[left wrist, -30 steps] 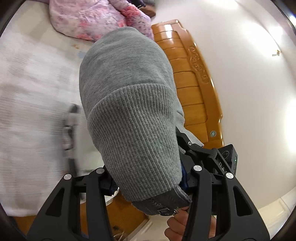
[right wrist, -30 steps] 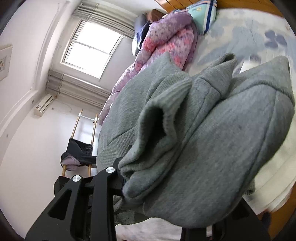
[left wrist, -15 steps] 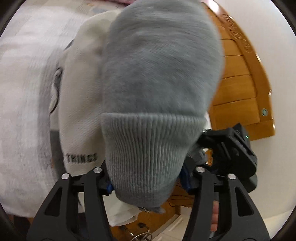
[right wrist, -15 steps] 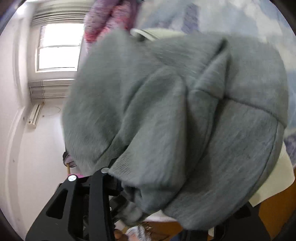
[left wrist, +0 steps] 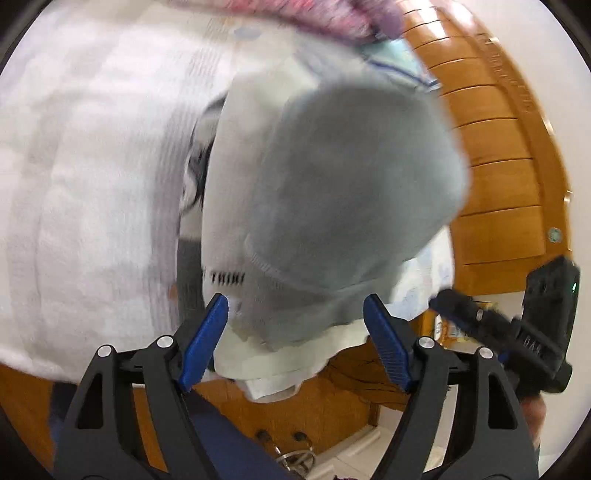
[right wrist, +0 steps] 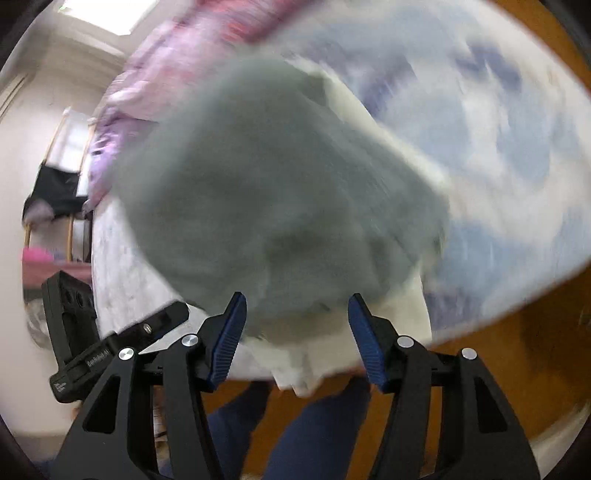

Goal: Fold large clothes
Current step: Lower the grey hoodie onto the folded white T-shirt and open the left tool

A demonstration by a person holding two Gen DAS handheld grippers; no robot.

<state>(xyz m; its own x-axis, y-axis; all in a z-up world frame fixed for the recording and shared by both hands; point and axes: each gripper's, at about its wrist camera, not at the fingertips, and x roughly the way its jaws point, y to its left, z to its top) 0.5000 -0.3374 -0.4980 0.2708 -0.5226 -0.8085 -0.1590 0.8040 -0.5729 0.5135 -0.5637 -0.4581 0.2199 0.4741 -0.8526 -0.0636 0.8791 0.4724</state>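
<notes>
A folded grey sweater (left wrist: 351, 184) lies on a white folded garment (left wrist: 236, 221) with dark lettering, at the bed's near edge. My left gripper (left wrist: 295, 301) hovers just in front of that stack. Its jaws are opening, the sweater's hem sits between the blue pads (left wrist: 207, 332), and neither pad presses on it. In the right wrist view the same grey sweater (right wrist: 277, 203) rests on the white garment (right wrist: 399, 317). My right gripper (right wrist: 297, 297) is at its near edge, jaws opening, pads clear of the cloth. The picture is blurred by motion.
The white bedspread (left wrist: 92, 166) spreads to the left, a pink quilt (left wrist: 314, 14) lies at the far end, and a wooden bed board (left wrist: 498, 166) stands on the right. A person's legs in dark blue trousers (right wrist: 314, 424) stand below. A rack with dark clothes (right wrist: 51, 195) is by the wall.
Both grippers came down with the grey sweater and set it on the white garment on the bed. Both pairs of jaws then spread and let the cloth go.
</notes>
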